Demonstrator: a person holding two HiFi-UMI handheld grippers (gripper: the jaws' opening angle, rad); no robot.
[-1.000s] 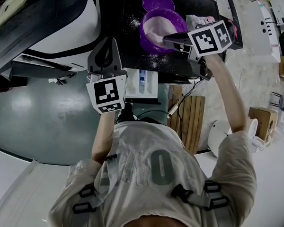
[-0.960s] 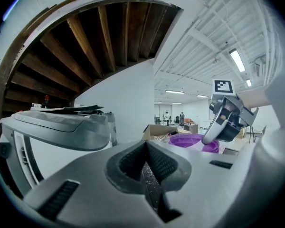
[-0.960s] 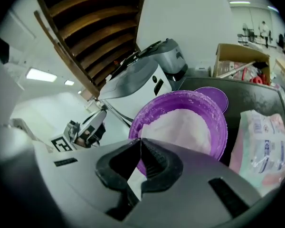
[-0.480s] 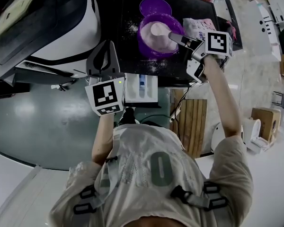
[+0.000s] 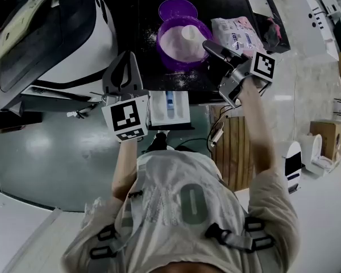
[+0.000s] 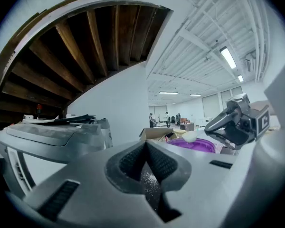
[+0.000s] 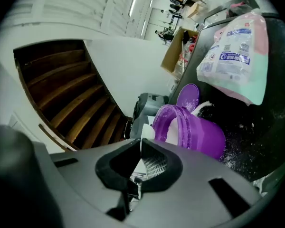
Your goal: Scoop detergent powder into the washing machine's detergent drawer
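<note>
Drawn back from over the purple tub (image 5: 166,54) since a second ago, the right hand-held gripper (image 5: 209,46) pinches the handle of a white scoop (image 5: 191,34). The scoop is heaped with powder above the tub's right side. The left hand-held gripper (image 6: 147,152), jaws pressed together on nothing, hangs just beside the open detergent drawer (image 5: 169,108) at the black surface's (image 5: 148,16) edge.

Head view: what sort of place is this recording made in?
Probably a laundry test corner inside a big open hall: a black-topped washing machine, its open detergent drawer, and a high strip-lit ceiling.
</note>
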